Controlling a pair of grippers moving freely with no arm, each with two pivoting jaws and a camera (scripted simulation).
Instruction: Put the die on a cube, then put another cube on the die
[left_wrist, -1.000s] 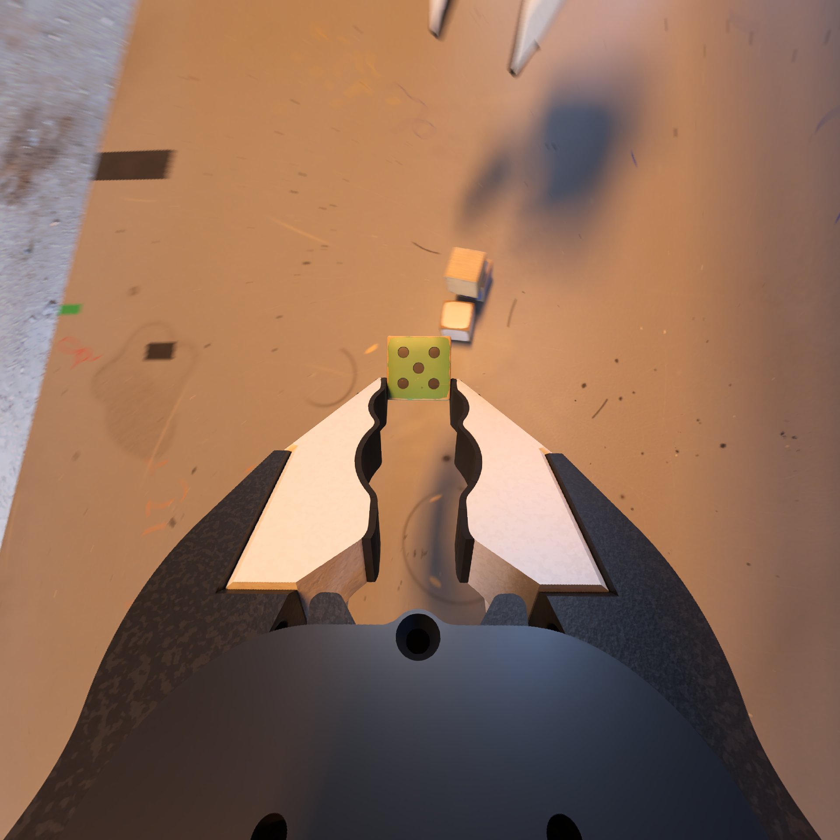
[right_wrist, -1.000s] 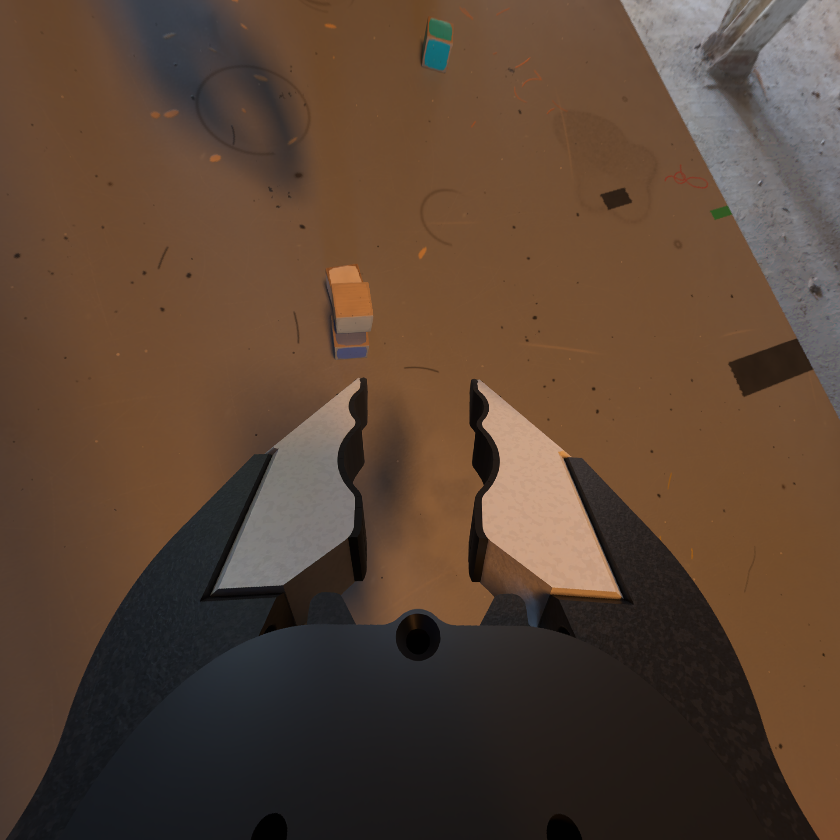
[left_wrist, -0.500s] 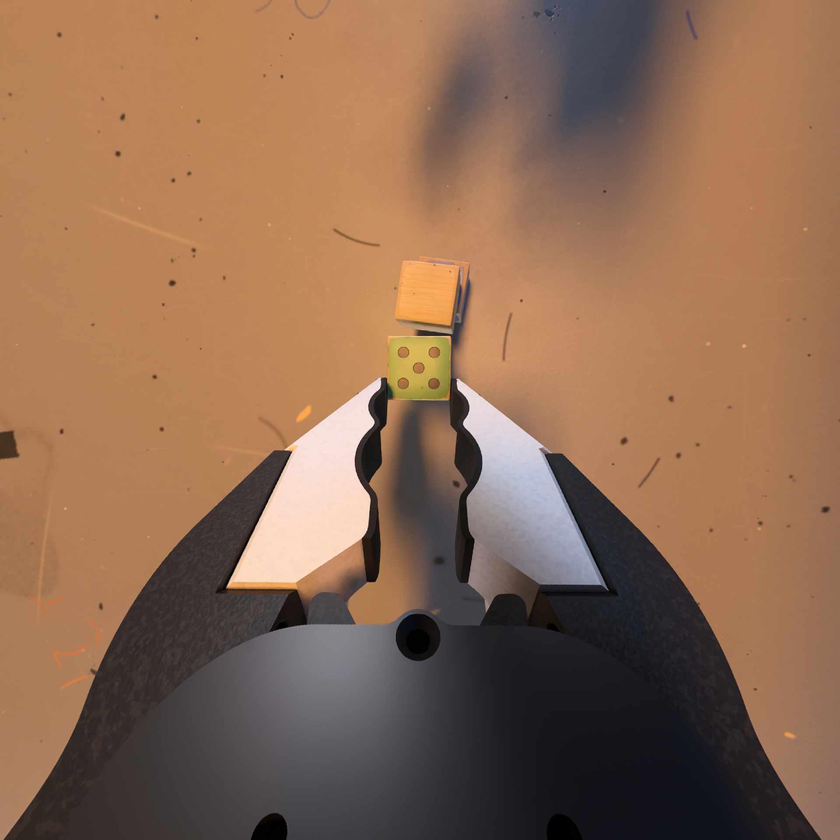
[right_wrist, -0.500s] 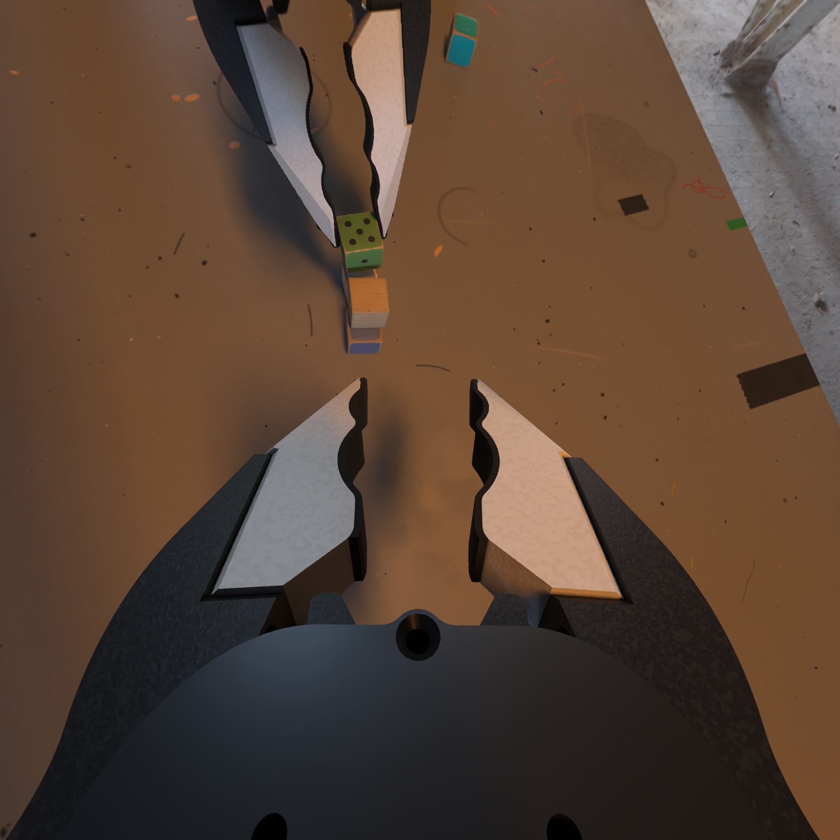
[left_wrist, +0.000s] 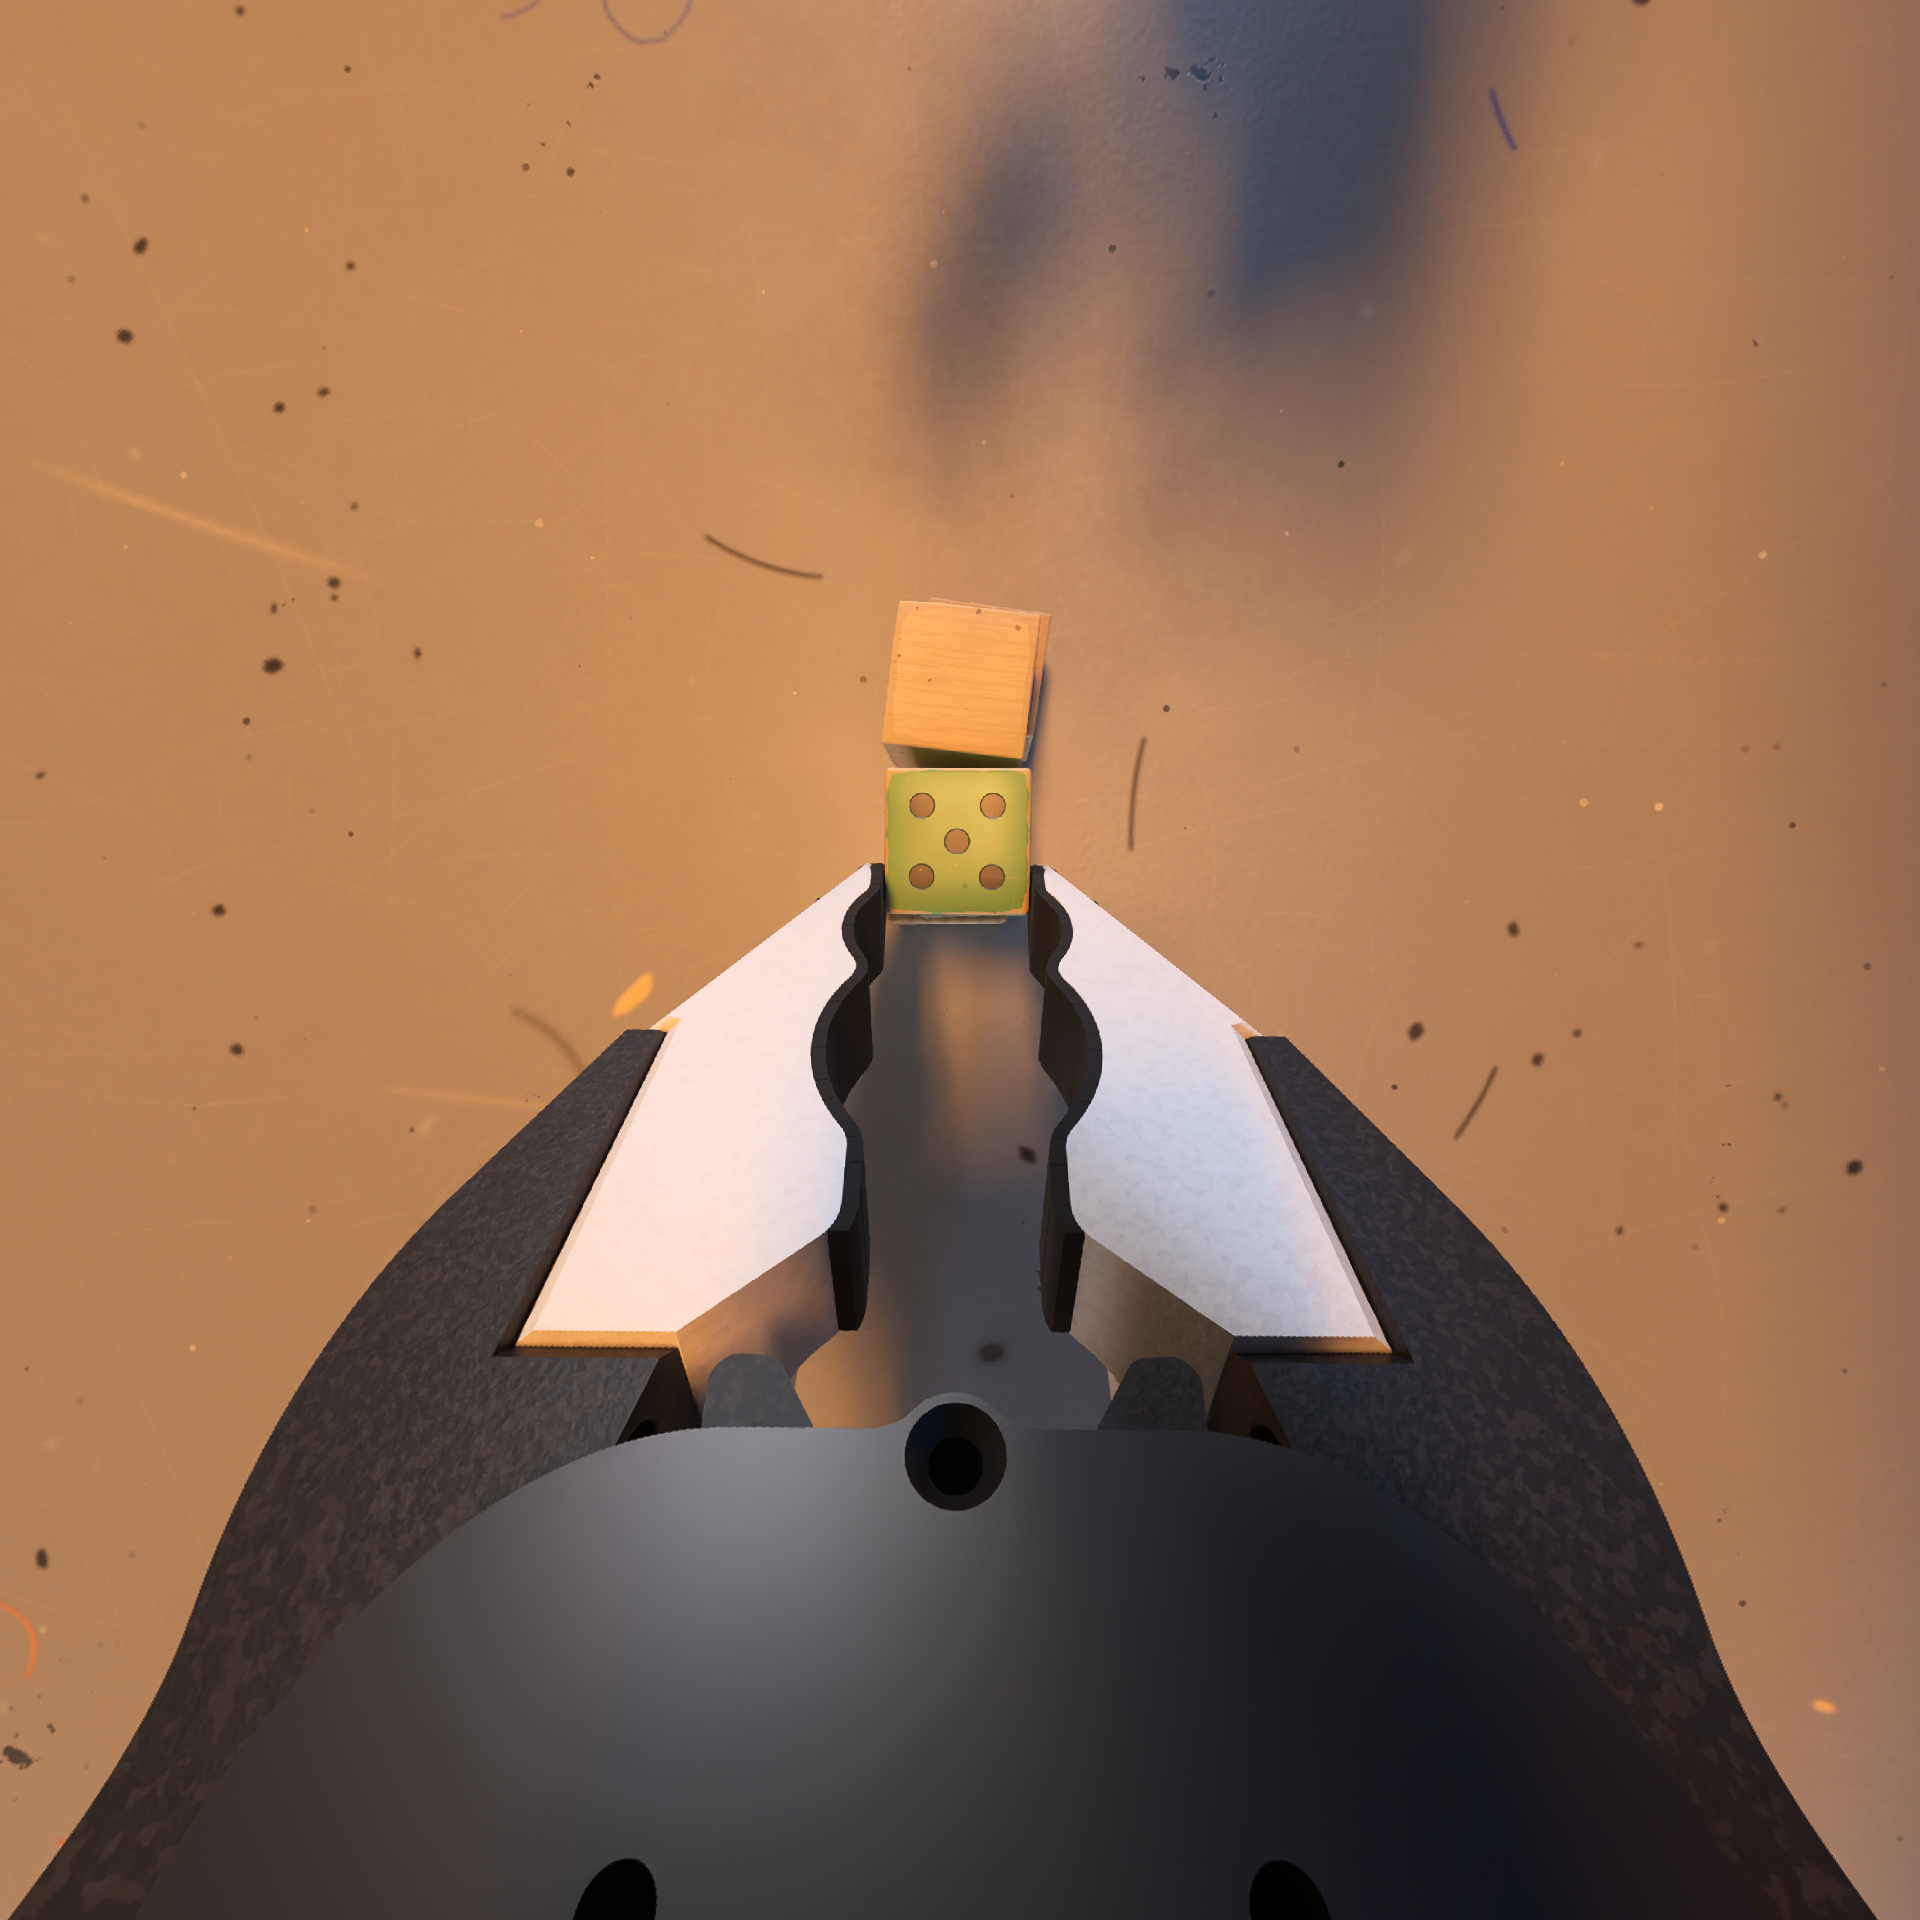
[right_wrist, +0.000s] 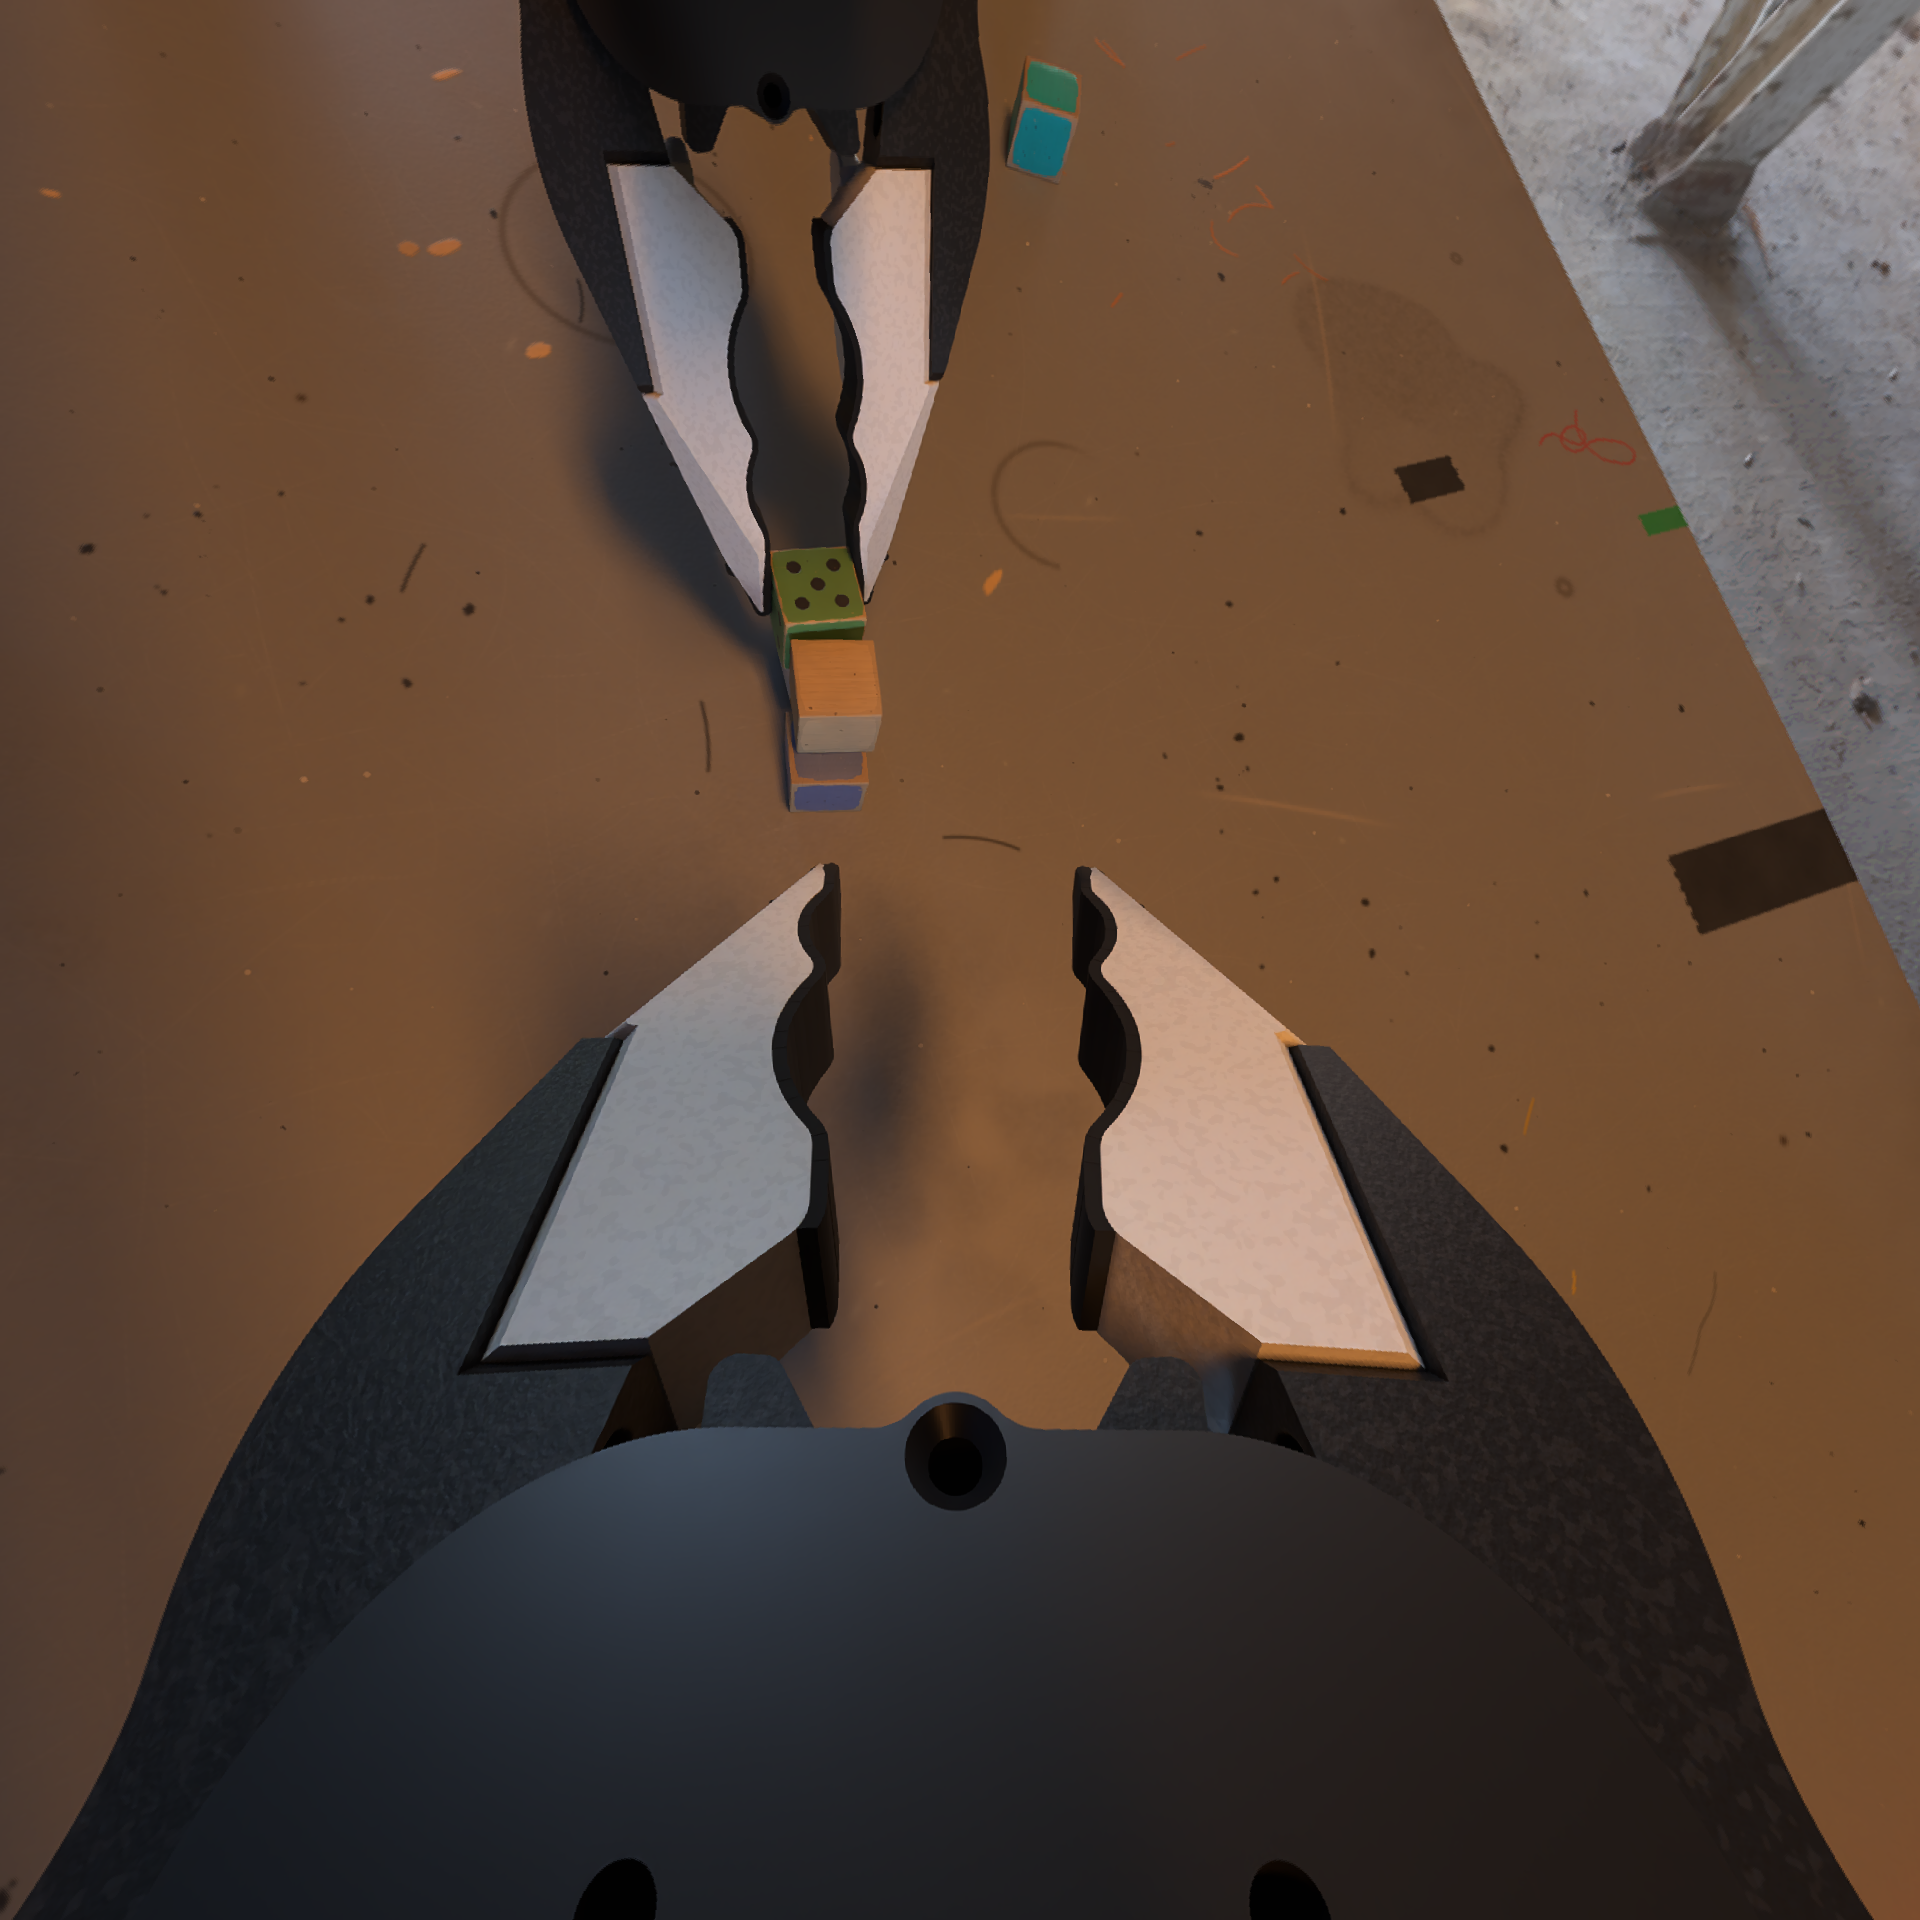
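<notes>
Die (left_wrist: 957, 842), green, five pips up, is pinched between the left gripper (left_wrist: 957, 883) fingertips, carried above the table (left_wrist: 416, 520). Left jaws are narrowed to the die's width, gripping its side faces. Just past the die at 12 o'clock in the left wrist view: wooden cube (left_wrist: 964, 677), orange top, stacked on a second cube with a bluish side (right_wrist: 828, 795); die reads beside the stack, not over it. Contact between die and wooden cube: cannot tell. Right gripper (right_wrist: 954, 878) is wide apart, holding nothing, hovering near the stack at its 12 o'clock. Teal cube (right_wrist: 1042, 123) sits well apart at 1 o'clock in the right wrist view. Black tape patches (right_wrist: 1756, 871) lie near the table's right edge.
</notes>
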